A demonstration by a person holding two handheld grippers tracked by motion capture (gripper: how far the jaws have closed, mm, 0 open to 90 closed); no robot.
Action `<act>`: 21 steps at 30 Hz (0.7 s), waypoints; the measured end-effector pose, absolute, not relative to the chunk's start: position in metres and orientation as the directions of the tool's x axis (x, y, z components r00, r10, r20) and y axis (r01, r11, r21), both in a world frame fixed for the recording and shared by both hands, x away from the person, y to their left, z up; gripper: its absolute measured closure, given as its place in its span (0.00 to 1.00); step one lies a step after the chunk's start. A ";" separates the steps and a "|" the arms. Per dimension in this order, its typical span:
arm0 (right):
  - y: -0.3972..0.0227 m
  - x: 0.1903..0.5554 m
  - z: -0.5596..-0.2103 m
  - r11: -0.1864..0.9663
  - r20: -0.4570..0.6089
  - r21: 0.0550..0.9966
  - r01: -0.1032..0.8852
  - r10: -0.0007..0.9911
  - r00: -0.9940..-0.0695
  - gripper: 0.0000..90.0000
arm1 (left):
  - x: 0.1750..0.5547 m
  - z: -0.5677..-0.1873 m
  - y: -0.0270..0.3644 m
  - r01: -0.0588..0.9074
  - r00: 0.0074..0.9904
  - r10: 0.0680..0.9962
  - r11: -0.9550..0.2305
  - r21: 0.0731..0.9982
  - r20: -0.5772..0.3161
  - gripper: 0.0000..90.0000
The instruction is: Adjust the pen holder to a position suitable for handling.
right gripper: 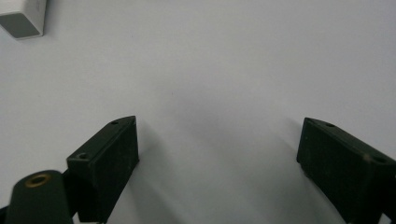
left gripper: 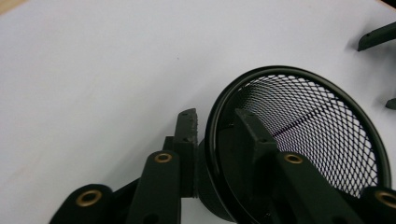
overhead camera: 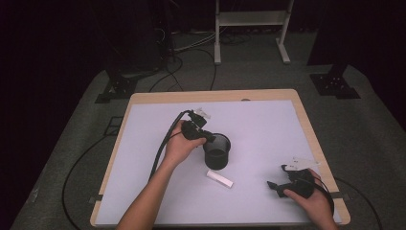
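A black mesh cup [overhead camera: 217, 151] stands upright near the middle of the white table. My left gripper [overhead camera: 207, 139] reaches over its left rim. In the left gripper view the cup [left gripper: 303, 121] has its wall between the jaws of my left gripper [left gripper: 217, 116]: one finger [left gripper: 187, 130] is outside and the other is inside. A thin gap shows beside the outer pad, so the gripper is open. A small white block [overhead camera: 219, 178] lies just in front of the cup. My right gripper [overhead camera: 276, 176] rests open at the front right, and in its own view the gripper [right gripper: 219, 135] has nothing between its fingers.
The white block [right gripper: 21, 16] lies far off at the top left of the right gripper view. The table's wooden edge [overhead camera: 306, 124] runs close to the right hand. A white frame stand [overhead camera: 249, 28] and cables are on the floor behind the table.
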State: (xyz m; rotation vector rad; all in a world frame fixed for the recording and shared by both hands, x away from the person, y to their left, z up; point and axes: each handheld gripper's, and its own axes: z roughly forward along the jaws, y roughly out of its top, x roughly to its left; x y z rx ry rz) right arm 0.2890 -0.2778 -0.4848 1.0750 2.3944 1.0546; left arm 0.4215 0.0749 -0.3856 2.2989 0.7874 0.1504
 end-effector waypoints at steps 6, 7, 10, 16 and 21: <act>-0.278 0.289 -0.485 0.447 0.015 0.733 0.513 0.743 -0.670 0.13 | 0.417 -0.377 0.081 0.481 0.810 0.580 -0.572 0.664 -0.087 0.69; -0.278 0.289 -0.485 0.447 0.015 0.733 0.513 0.743 -0.670 0.13 | 0.417 -0.375 0.082 0.478 0.811 0.580 -0.572 0.667 -0.084 0.67; -0.278 0.289 -0.485 0.447 0.016 0.733 0.513 0.743 -0.669 0.13 | 0.415 -0.373 0.084 0.476 0.811 0.579 -0.569 0.670 -0.085 0.63; -0.278 0.289 -0.485 0.447 0.016 0.733 0.513 0.743 -0.670 0.13 | 0.410 -0.365 0.095 0.475 0.807 0.586 -0.564 0.676 -0.078 0.60; -0.278 0.289 -0.485 0.446 0.016 0.733 0.513 0.743 -0.670 0.13 | 0.403 -0.357 0.107 0.472 0.802 0.593 -0.554 0.686 -0.073 0.57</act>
